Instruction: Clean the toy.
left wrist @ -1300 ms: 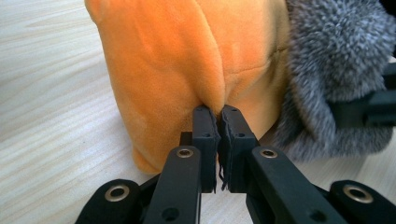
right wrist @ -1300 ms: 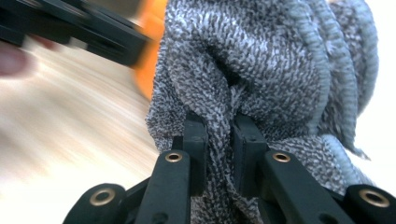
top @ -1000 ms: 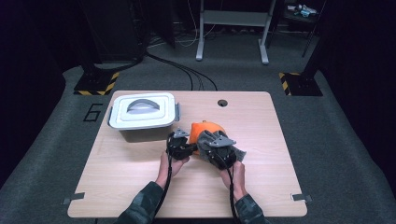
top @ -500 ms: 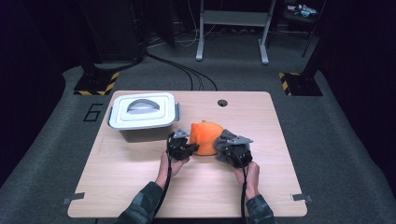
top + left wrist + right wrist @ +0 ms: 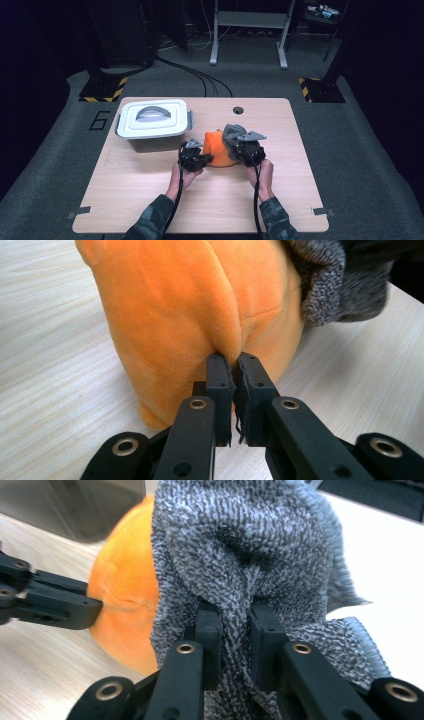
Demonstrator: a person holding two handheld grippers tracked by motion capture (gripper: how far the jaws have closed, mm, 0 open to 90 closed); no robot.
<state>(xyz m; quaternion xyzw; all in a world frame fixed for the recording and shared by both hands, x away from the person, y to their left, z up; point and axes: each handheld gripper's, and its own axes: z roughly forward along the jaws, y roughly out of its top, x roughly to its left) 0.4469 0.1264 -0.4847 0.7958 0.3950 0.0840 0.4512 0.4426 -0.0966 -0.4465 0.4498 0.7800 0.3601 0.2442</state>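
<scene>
- Dark studio floor with cables and hazard-taped stands surrounds a pale wooden table (image 5: 150,210); a closed white lidded container (image 5: 152,122) sits at its far left, well apart from the work
- Orange plush fabric piece (image 5: 216,146) stands bunched near table centre, between the two grippers, its lower edge resting on the wood
- Left gripper (image 5: 234,385): jaws almost fully closed, pinching a thin fold of the orange plush at its seam
- Right gripper (image 5: 235,630): jaws nearly closed on a bunch of grey knitted fabric (image 5: 250,545), which drapes over the far side of the orange piece and touches it
- Risk: the left pinch holds only a narrow ridge of pile; any pull from the right side could slide the fold out, since plush is slippery and compresses
- Risk: a loose thread hangs between the left pads; tension could snag it and draw the seam
- Risk: the grey knit is stretchy; lifting it may lengthen it rather than free it, dragging the orange piece along or tipping it
- Risk: whether the two fabrics are joined cannot be told; if they are, pulling apart strains the join
- Risk: a sudden release could swing the right gripper toward the container
</scene>
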